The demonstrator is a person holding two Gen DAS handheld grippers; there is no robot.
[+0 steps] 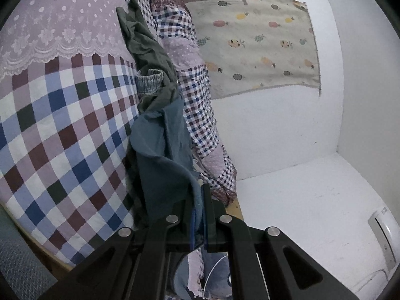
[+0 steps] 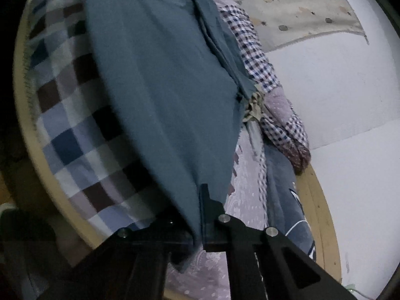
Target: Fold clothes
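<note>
Left wrist view: the left tool [image 1: 200, 215] is clamped on an edge of the blue cloth [image 1: 160, 150], so it can be lifted. The right tool [image 2: 200, 215] is clamped on another edge. The cloth is held above the checked bed [image 1: 62, 125].

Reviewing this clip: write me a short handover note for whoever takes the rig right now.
Left claw: shut on an edge of the teal cloth.
Right claw: shut on the same teal cloth, which hangs spread out above the checked bedcover.
Nearby: a dark green garment lies bunched on the bed next to the teal one.
Done: the cloth is picked up with both claws; no fold is visible yet.
Left: lay it flat, fold it, then probably the green garment.
</note>
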